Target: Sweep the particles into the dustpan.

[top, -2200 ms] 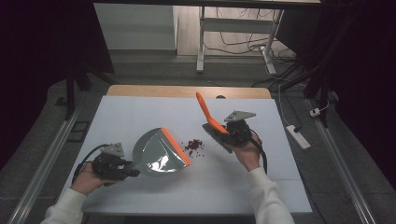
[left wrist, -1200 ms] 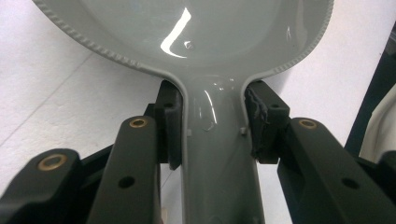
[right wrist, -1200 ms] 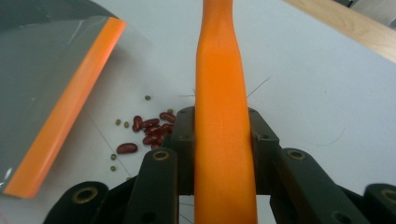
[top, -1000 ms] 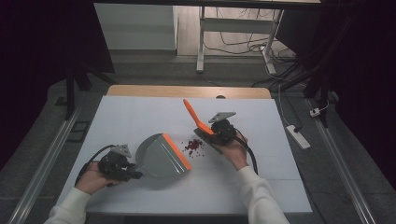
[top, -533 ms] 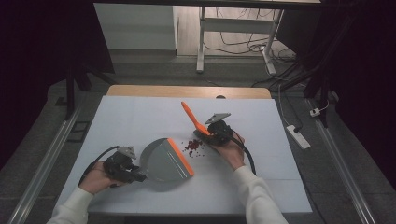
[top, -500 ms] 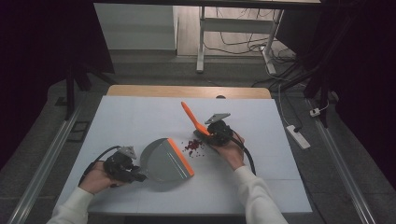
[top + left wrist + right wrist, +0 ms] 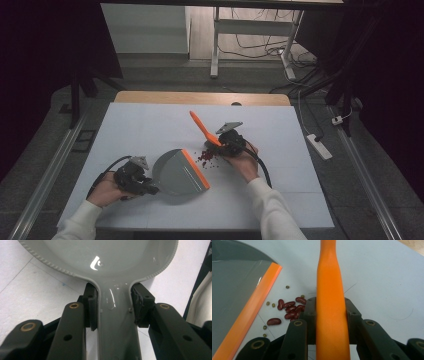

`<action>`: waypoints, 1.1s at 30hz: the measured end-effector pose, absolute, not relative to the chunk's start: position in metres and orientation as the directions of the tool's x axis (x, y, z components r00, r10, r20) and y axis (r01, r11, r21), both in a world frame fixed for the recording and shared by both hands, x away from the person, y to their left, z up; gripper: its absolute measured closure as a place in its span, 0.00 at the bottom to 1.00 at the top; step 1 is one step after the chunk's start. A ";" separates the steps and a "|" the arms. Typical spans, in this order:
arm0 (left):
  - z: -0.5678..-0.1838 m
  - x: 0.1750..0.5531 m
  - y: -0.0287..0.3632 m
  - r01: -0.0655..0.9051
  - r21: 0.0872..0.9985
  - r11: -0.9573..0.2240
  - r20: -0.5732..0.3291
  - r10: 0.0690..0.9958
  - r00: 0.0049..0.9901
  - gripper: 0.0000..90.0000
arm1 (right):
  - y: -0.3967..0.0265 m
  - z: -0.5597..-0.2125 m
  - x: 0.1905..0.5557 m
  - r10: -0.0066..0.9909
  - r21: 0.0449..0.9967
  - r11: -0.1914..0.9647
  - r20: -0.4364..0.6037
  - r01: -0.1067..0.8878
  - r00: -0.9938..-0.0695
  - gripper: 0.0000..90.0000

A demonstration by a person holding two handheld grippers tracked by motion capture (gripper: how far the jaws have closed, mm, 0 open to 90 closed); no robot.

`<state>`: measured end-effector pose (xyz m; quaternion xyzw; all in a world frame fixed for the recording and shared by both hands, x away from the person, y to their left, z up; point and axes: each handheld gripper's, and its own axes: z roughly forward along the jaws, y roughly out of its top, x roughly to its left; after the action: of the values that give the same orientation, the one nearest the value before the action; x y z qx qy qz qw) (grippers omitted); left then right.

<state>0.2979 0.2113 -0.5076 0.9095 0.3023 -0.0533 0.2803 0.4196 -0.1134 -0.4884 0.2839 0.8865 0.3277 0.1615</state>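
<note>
Since the first earlier frame, both hands have drawn together: the dustpan (image 7: 179,173) has slid along the table toward the beans, and the orange brush handle (image 7: 204,129) has dropped from high above the table to just behind the spill.

Going from largest to smallest, the white table (image 7: 150,125) carries everything. On it lies the grey dustpan, flat, its orange lip (image 7: 195,168) facing the beans and close beside them but not yet touching. The left gripper (image 7: 142,184) has its 2 jaws clamped tight on the dustpan's narrow grey handle (image 7: 116,322), 1 pad on each side. The right gripper (image 7: 224,144) is closed just as firmly around the orange brush handle, which rises tilted away from the person; the bristle end is hidden below the jaws. Smallest are the red kidney beans (image 7: 288,308), a loose cluster between lip and brush, with a few tiny green beans (image 7: 272,304) scattered around them.

My reading is that the sweep itself is in hand, with pan and brush set on opposite sides of the pile. Next the brush should drag toward the orange lip, low and steady, while the left gripper presses the lip flat so the small beans do not slip underneath.
</note>
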 end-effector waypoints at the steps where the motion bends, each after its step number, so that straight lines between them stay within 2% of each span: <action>1: -0.508 0.298 0.211 0.581 0.477 -0.659 -0.268 0.521 0.811 0.69 | -0.113 -0.488 0.419 0.609 0.672 0.624 -0.099 0.398 -0.787 0.78; 33: -0.509 0.296 0.208 0.589 0.479 -0.651 -0.274 0.527 0.805 0.69 | -0.092 -0.489 0.407 0.550 0.659 0.667 -0.121 0.347 -0.826 0.78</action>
<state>0.2965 0.2079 -0.5087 0.9068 0.3077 -0.0551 0.2828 0.4068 -0.0923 -0.4888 0.2494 0.8993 0.3231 0.1568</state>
